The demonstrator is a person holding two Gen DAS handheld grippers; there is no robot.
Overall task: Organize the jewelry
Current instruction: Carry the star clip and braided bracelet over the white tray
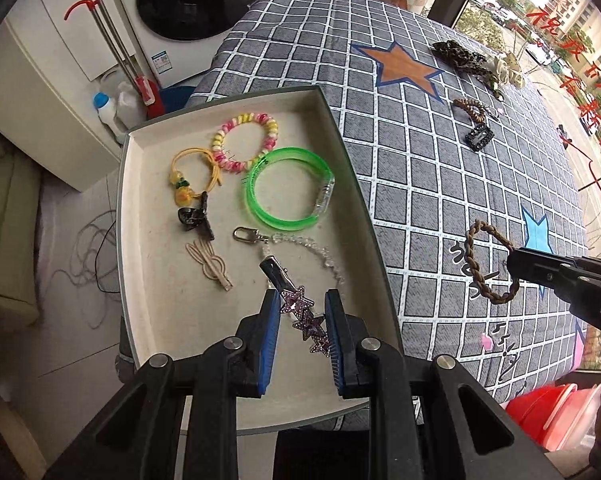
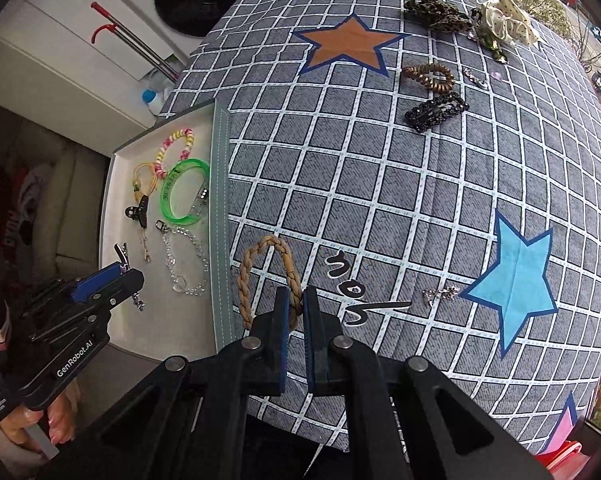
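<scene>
1. Left gripper [image 1: 303,326]: fingers [image 1: 270,332] parted either side of a purple star clip [image 1: 305,314], above the near end of the tray [image 1: 156,320]; whether the pads touch the clip cannot be told.
2. Right gripper [image 2: 297,314]: fingers [image 2: 281,320] clamped on a braided loop [image 2: 268,276], over the tablecloth [image 2: 380,200] just beside the tray's long edge.
3. Tray: open and white-lined, set at the table's left edge. It holds a green bangle [image 1: 288,188], a pink-and-yellow coil tie [image 1: 244,142] at the far end, a yellow tie [image 1: 192,176], a black clip [image 1: 196,216], a beige pin [image 1: 210,266] and a clear bead chain [image 1: 300,248].
4. Far right corner of the table: a leopard scrunchie [image 2: 436,14] and a cream scrunchie [image 2: 504,22], side by side.
5. Nearer than these: a bronze coil tie [image 2: 430,76] and a black snap clip [image 2: 436,112].
6. A small silver piece [image 2: 440,294] lies touching the blue star's left tip.
</scene>
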